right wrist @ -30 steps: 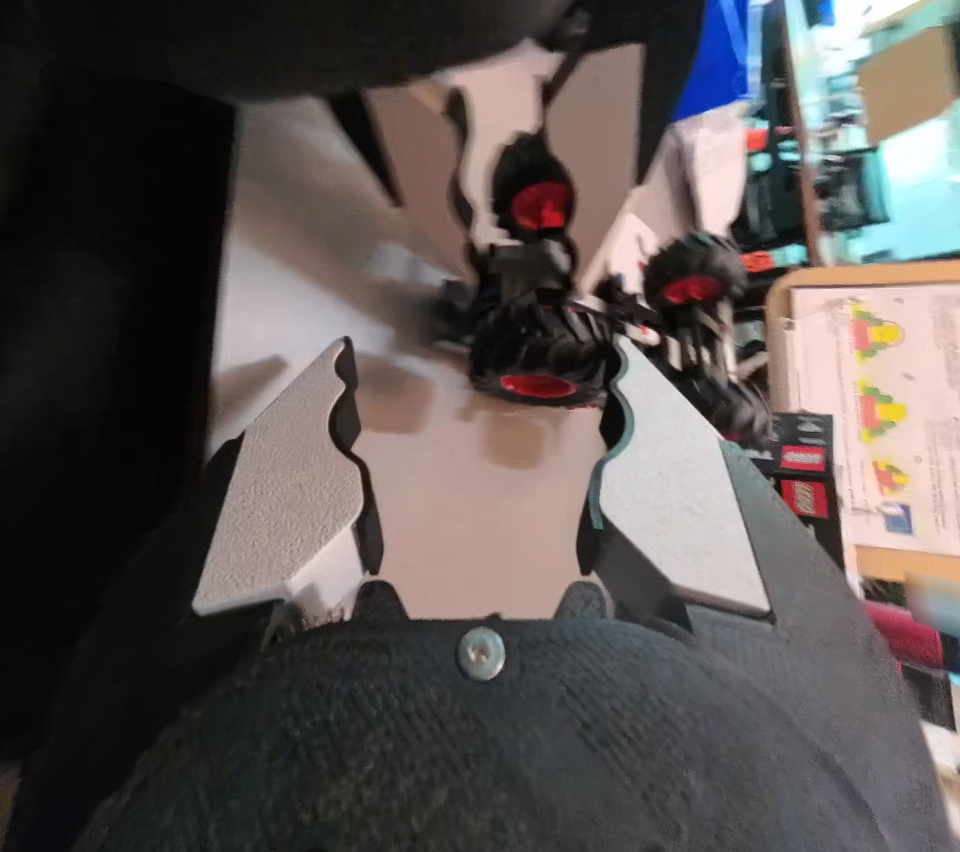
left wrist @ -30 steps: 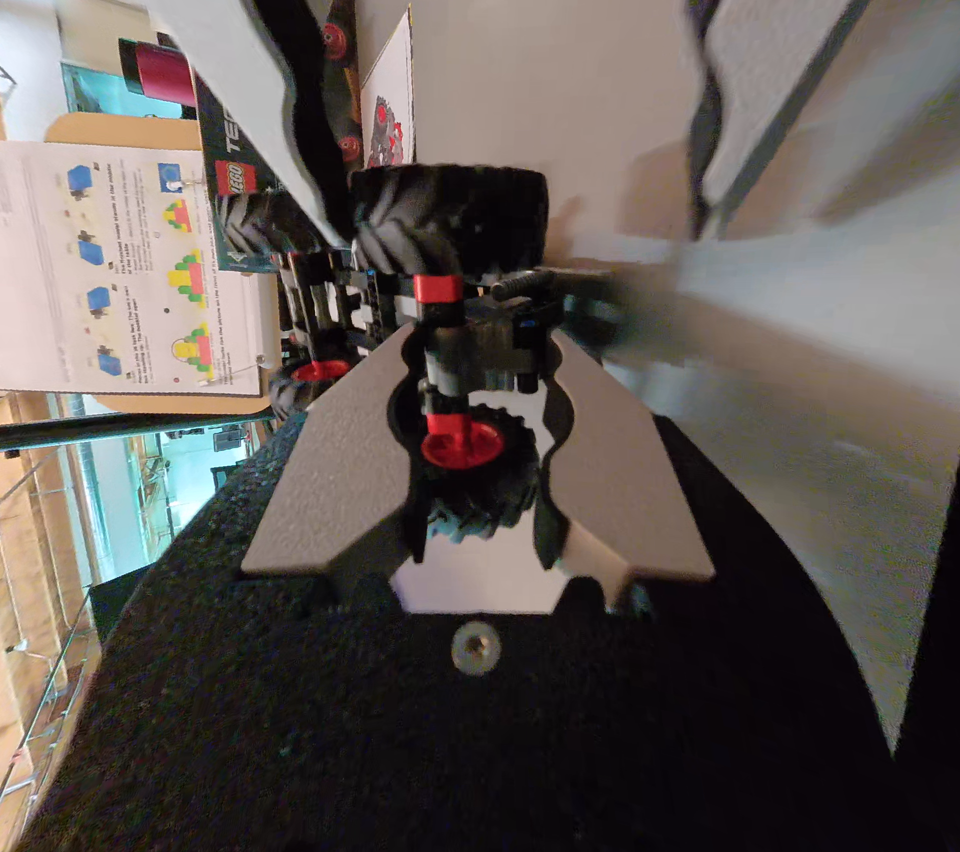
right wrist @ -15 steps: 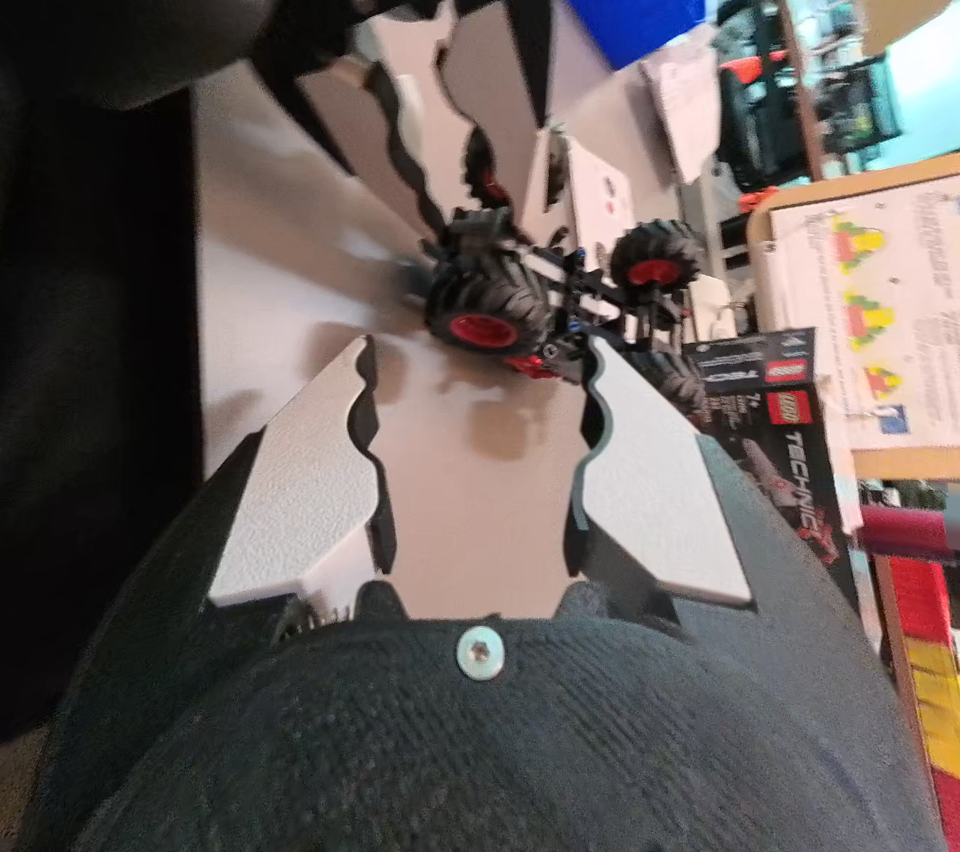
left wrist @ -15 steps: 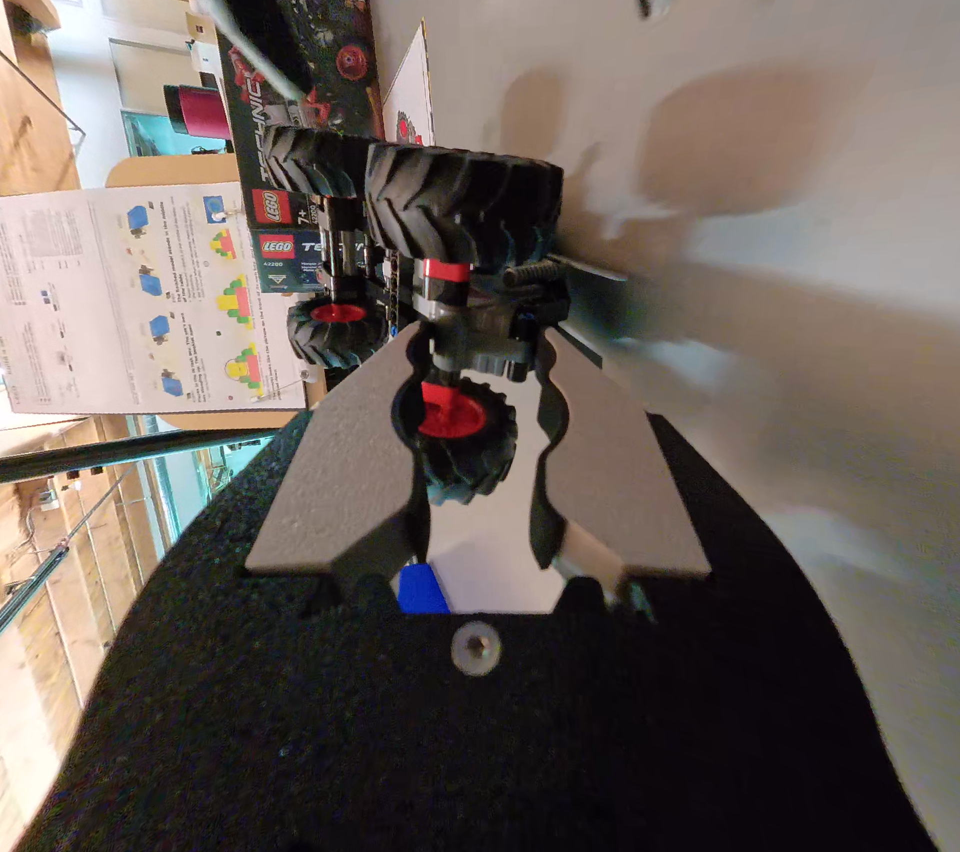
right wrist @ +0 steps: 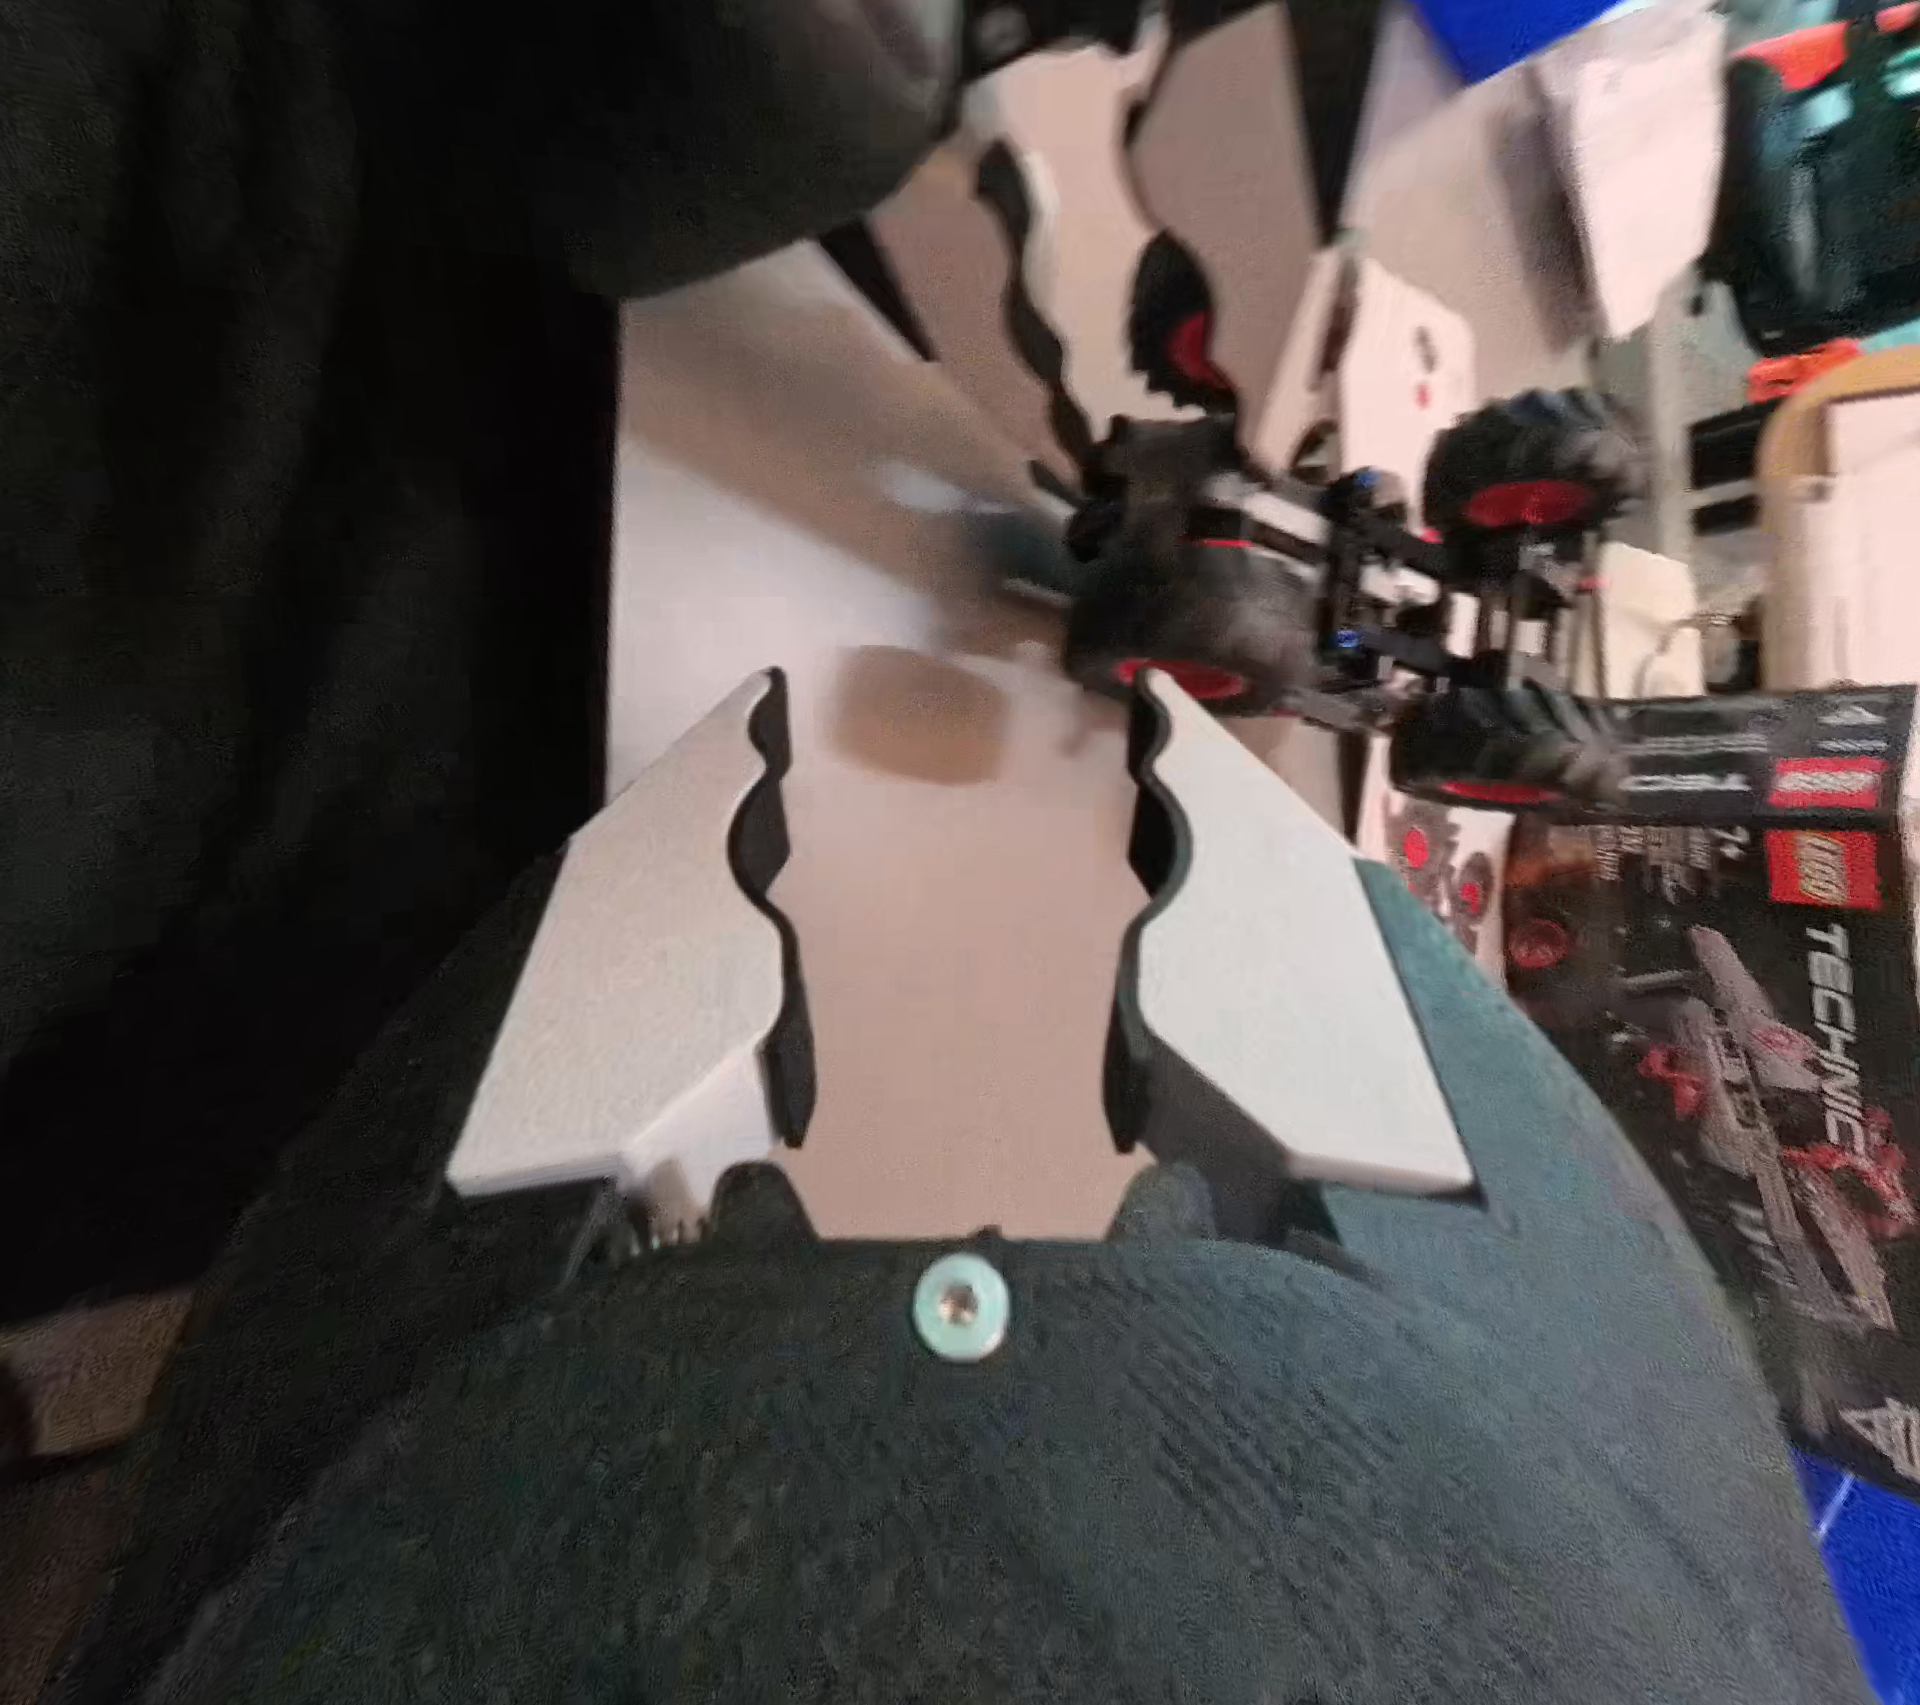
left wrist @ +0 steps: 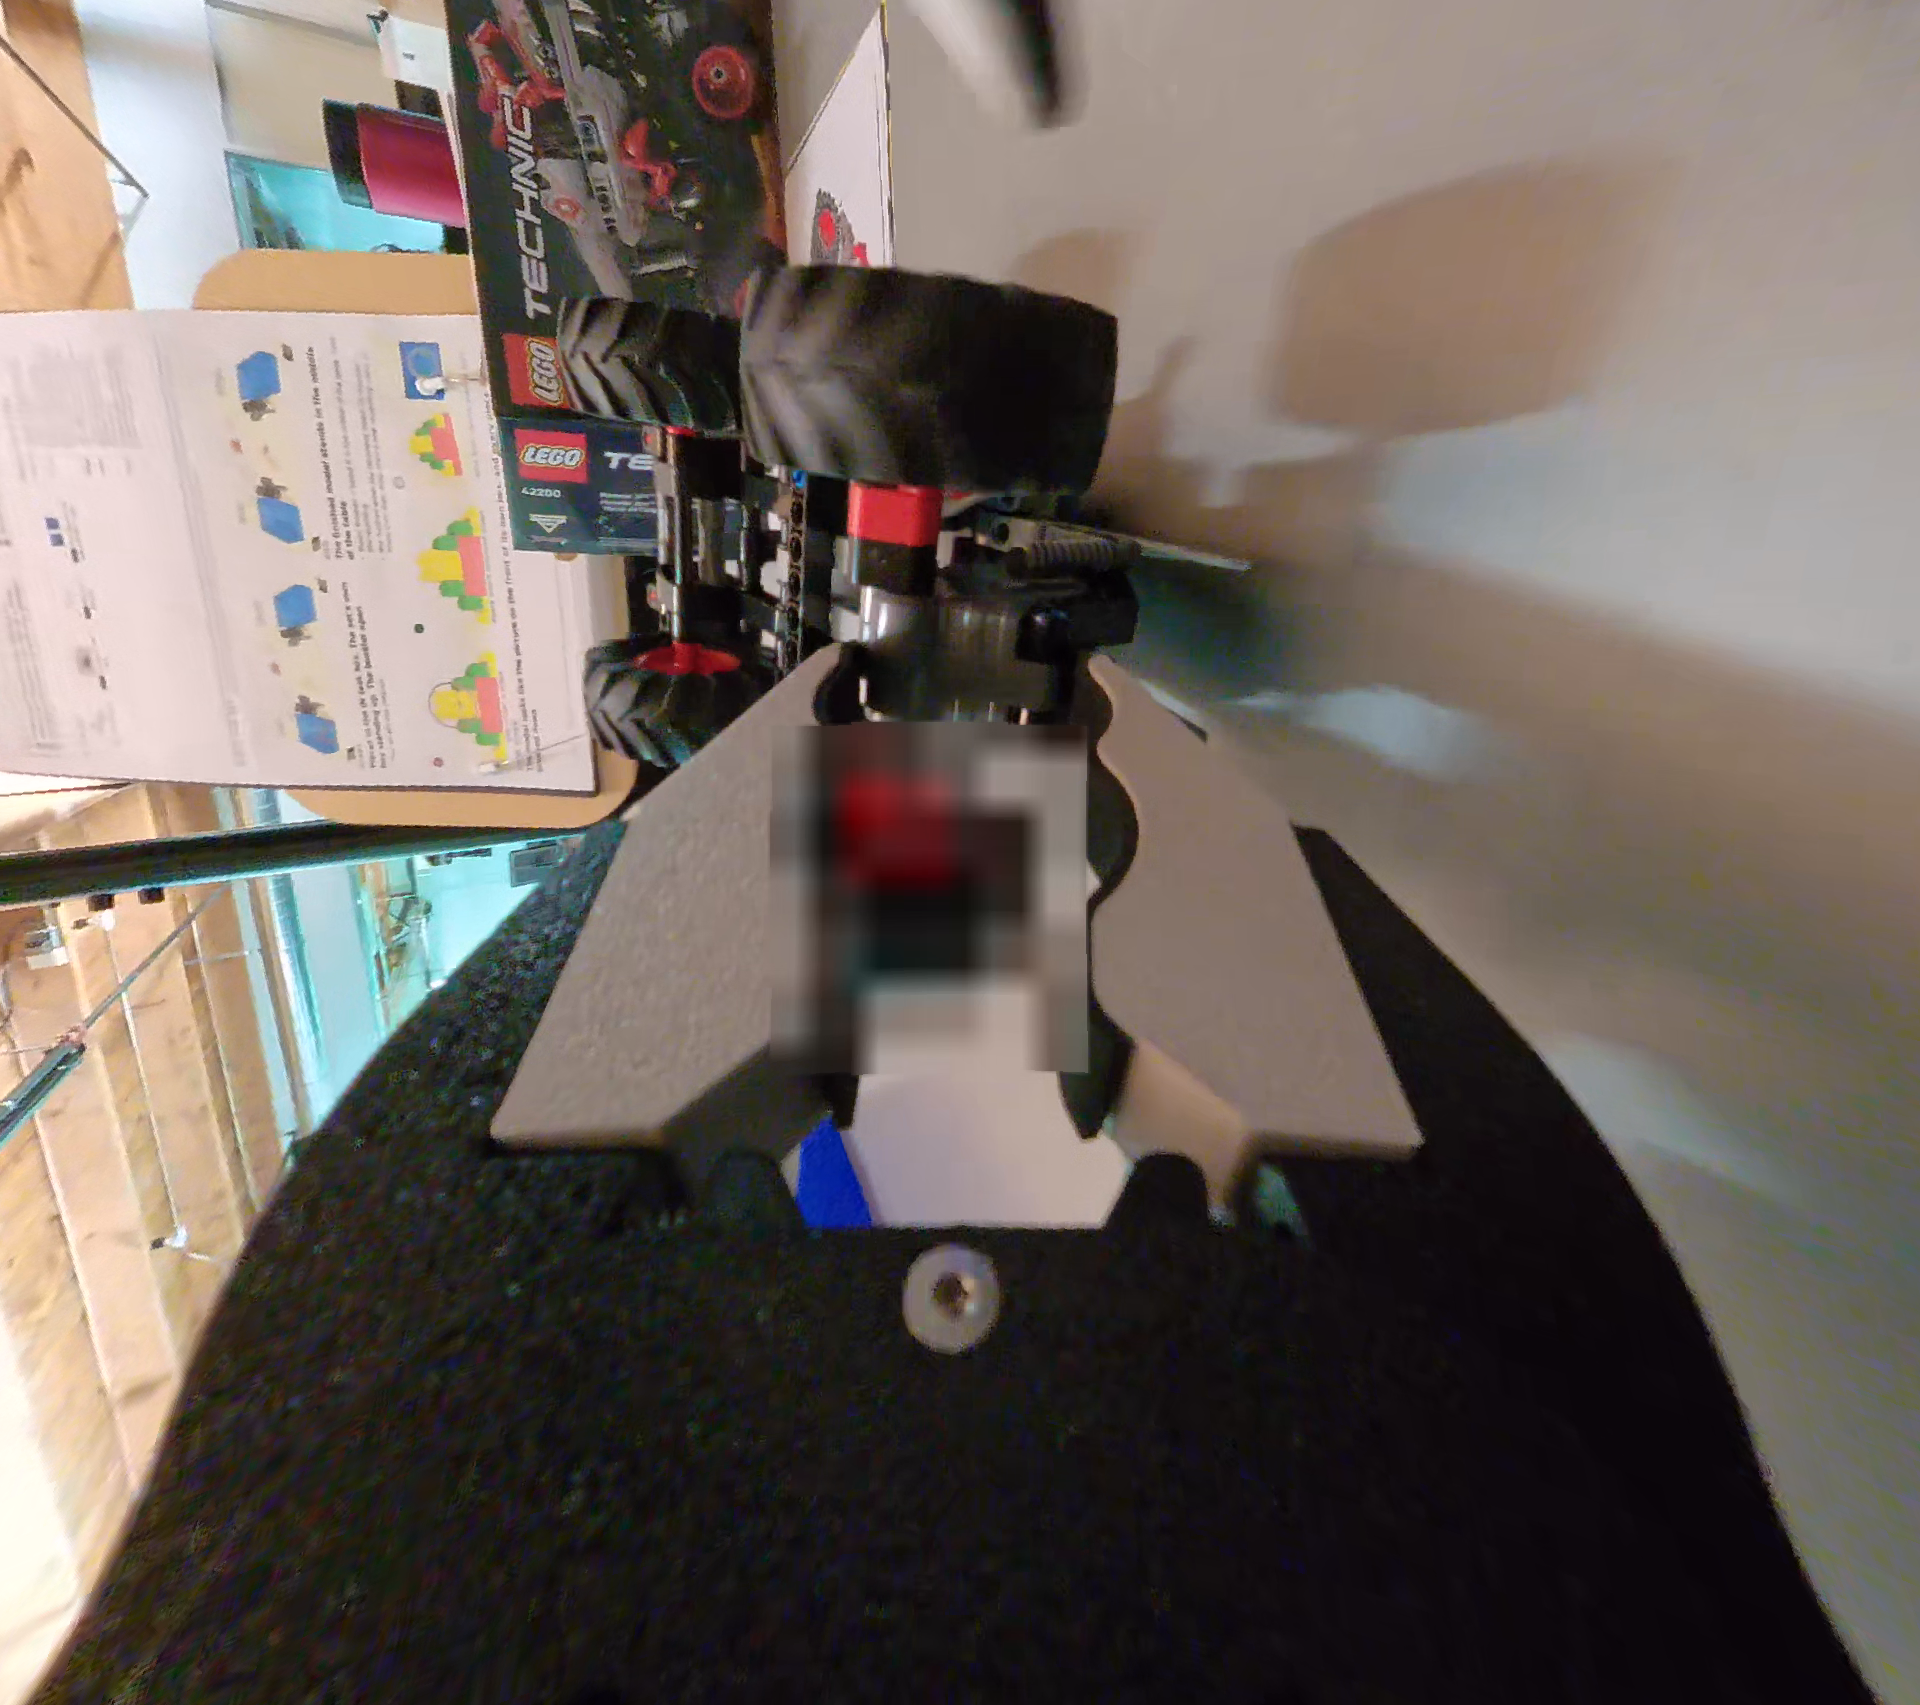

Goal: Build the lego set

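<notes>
My left gripper pinches the lego truck at one axle end, a small red-hubbed wheel sitting between its fingers, partly under a mosaic patch. My right gripper is spread wide, nothing in it, fingertip just short of the truck's big tire. The truck is held on its side over the white table. Behind it: the set box, then an instruction sheet.
</notes>
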Tool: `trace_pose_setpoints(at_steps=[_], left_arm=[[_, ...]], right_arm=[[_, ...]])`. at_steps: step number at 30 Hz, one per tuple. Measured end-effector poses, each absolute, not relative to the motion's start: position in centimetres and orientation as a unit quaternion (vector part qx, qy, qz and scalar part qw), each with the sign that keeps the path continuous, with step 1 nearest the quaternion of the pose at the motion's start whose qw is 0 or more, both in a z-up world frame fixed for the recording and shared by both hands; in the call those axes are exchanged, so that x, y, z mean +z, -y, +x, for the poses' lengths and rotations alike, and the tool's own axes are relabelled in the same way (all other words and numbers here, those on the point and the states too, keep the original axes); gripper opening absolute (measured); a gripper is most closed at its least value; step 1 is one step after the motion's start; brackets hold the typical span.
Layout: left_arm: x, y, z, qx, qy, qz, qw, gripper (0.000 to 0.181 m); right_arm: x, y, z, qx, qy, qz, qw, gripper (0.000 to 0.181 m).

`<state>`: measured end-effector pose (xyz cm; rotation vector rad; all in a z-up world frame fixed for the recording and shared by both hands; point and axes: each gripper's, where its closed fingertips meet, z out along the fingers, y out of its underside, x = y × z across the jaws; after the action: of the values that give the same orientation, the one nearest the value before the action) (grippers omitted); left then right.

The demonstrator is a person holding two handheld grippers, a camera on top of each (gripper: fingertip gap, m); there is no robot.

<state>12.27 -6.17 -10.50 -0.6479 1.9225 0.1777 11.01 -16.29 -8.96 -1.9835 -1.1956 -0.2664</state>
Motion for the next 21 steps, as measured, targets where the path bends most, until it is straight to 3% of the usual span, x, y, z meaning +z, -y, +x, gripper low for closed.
trace_pose_setpoints(at_steps=[1, 8, 12, 13, 14, 15, 17, 19, 21], left_arm=[[-10.5, 6.2, 12.3, 0.075, -0.804, -0.269, 0.525, 0.037], [-10.5, 6.1, 12.2, 0.081, -0.804, -0.269, 0.524, 0.037], [-10.8, 5.3, 12.0, 0.094, -0.803, -0.278, 0.518, 0.038], [-10.8, 5.4, 12.1, 0.098, -0.801, -0.267, 0.527, 0.039], [-10.7, 5.6, 12.2, 0.092, -0.797, -0.269, 0.533, 0.038], [-10.5, 5.7, 12.2, 0.08, -0.796, -0.282, 0.53, 0.036], [-10.1, 5.9, 12.5, 0.066, -0.797, -0.284, 0.529, 0.036], [-10.1, 6.0, 12.7, 0.067, -0.796, -0.281, 0.532, 0.036], [-10.1, 6.1, 12.8, 0.072, -0.796, -0.276, 0.534, 0.036]], right_arm=[[-8.1, 15.5, 11.5, -0.117, 0.451, -0.777, 0.424, 0.073], [-8.8, 11.0, 13.1, -0.193, 0.423, -0.755, 0.464, 0.097], [-11.0, 13.2, 10.7, -0.157, 0.51, -0.748, 0.394, 0.099], [-10.7, 15.4, 8.6, -0.088, 0.54, -0.743, 0.385, 0.04], [-11.1, 18.3, 6.2, 0.022, 0.551, -0.756, 0.352, 0.022], [-11.5, 19.4, 5.7, 0.056, 0.548, -0.77, 0.321, 0.023], [-11.9, 18.0, 8.7, -0.046, 0.532, -0.788, 0.306, 0.031], [-11.0, 17.4, 9.6, -0.069, 0.525, -0.779, 0.335, 0.04], [-9.5, 17.0, 9.4, -0.05, 0.505, -0.774, 0.378, 0.06]])
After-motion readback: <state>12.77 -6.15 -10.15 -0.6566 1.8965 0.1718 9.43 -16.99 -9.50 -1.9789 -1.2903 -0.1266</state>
